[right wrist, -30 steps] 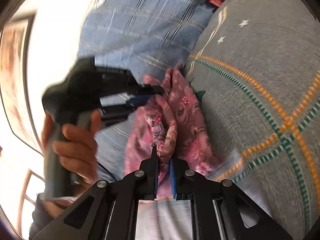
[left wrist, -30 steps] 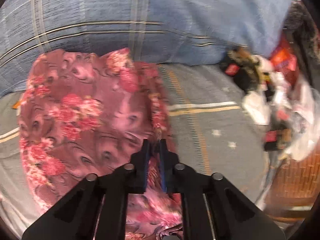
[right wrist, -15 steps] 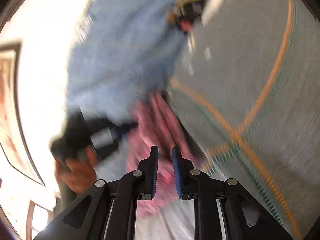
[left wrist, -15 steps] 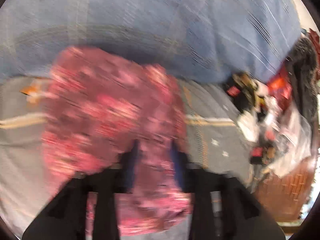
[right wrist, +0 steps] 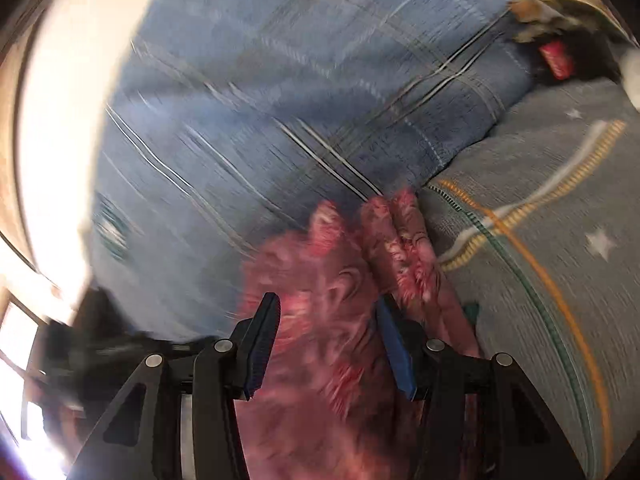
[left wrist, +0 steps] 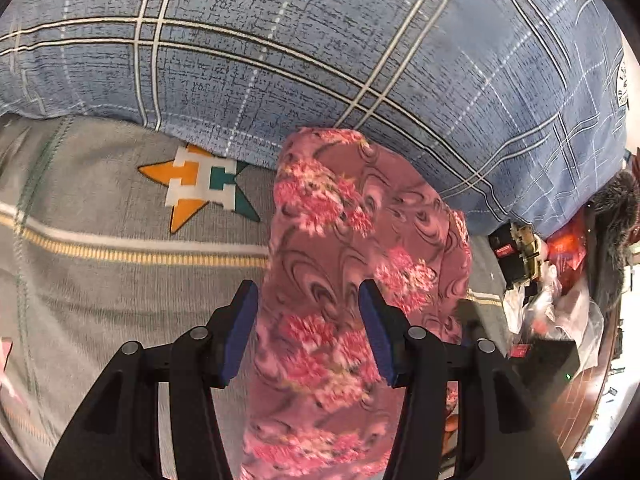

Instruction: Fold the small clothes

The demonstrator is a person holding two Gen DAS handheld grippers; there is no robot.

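So the whole scene sits on a bed [left wrist: 100, 280] with a grey sheet that has yellow stripes and an orange-and-teal star logo [left wrist: 200, 188] printed on it, and a big blue plaid pillow [left wrist: 320, 60] fills the back of the view. The thing being folded is a small pink flowery garment [left wrist: 340, 280], and it lies on the sheet with its far end tucked right up against the pillow, looking like a fairly narrow strip with layers already doubled over. Off at the right edge there's a messy pile of packets and plastic bags [left wrist: 536, 280], well apart from the garment. To me this looks like the release step right after a fold got laid down. The left gripper [left wrist: 306, 332] has its jaws apart with the cloth lying below and between them, pads not pinching anything. The right gripper [right wrist: 326, 348] is opening at this moment too, cloth bunched between its jaws but nothing pressed as far as I can tell, though that view is pretty blurry. Next move, I'd guess: back both off cleanly without dragging the fabric, then grab the near end and fold it toward the pillow, or smooth those lumpy ridges first.
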